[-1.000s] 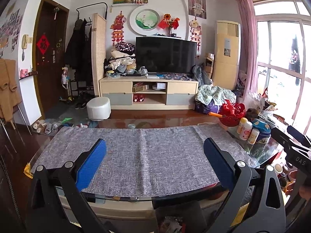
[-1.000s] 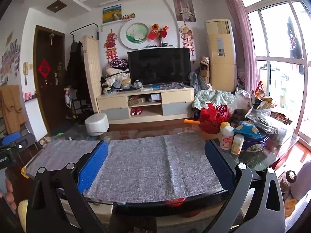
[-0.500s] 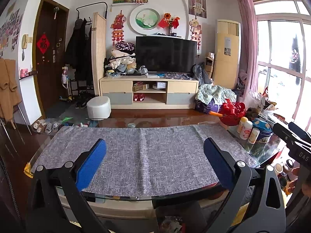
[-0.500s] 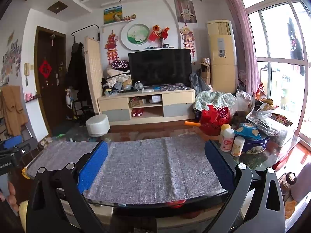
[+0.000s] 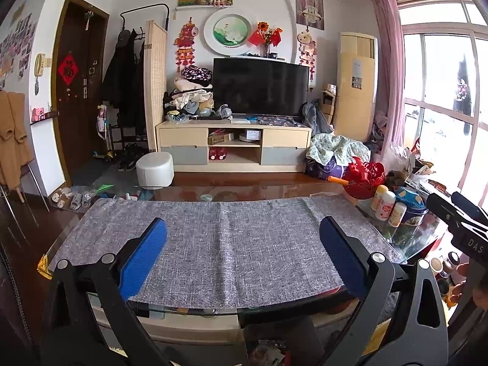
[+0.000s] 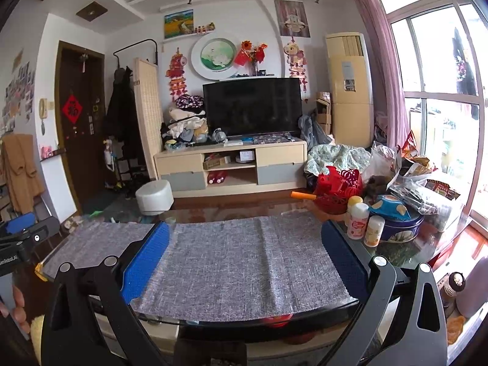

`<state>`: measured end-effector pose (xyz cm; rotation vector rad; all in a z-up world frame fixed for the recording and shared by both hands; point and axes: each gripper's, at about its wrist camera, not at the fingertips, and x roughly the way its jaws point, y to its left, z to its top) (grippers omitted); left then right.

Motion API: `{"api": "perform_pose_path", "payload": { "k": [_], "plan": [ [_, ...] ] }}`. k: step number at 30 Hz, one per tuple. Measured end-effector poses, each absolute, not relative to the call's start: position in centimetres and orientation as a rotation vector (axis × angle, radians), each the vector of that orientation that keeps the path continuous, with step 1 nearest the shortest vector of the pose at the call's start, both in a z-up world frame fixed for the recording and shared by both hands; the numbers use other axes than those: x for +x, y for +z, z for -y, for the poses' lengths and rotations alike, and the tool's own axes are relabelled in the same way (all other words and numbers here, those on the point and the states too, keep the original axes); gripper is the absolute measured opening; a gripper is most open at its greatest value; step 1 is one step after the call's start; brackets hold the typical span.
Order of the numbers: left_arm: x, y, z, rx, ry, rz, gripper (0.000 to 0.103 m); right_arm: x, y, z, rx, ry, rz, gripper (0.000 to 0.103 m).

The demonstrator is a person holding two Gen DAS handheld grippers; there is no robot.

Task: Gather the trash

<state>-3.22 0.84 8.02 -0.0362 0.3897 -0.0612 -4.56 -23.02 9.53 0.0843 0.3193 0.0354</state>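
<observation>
I hold my left hand-held gripper (image 5: 242, 253) up over the near edge of the bench (image 5: 195, 190). Its two blue fingers (image 5: 143, 257) are spread wide and nothing is between them. My right hand-held gripper (image 6: 244, 254) is spread wide too, and it has nothing in it. Both of them point across the bench toward the TV (image 5: 259, 88).

A gray cloth (image 5: 222, 244) lies flat on the glass top of the bench and covers most of it. I see no trash on the cloth.

The stuff is all at the right end of the bench. There is a red basket (image 6: 337, 193) with an orange handle sticking out. Just beside it stand three small white bottles (image 6: 357, 221). Next to the bottles sits a round blue tin (image 6: 399, 228) with a blue snack bag (image 6: 389, 207) on top. Behind the tin there is a pile of crinkly bags and wrappers (image 6: 414, 177), close to the window (image 6: 442, 70). That pile is well apart from both my grippers.

In the left view, my right gripper pokes in from the right edge. In the right view, my left gripper shows at the left edge, with my fingertips (image 6: 16, 306) just below it.
</observation>
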Motion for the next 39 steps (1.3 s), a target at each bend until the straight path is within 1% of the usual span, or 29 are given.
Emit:
{"api": "perform_pose_path", "payload": {
  "k": [20, 39],
  "plan": [
    [-3.38, 8.04, -0.77, -0.040, -0.061, -0.389, 0.095, -4.15, 10.24, 22.71, 0.086, 0.048, -0.319, 0.100],
    [-3.62, 8.53, -0.37, -0.046, 0.005, -0.402, 0.095, -3.82, 9.53, 22.43, 0.088, 0.063, -0.328, 0.100]
  ]
}}
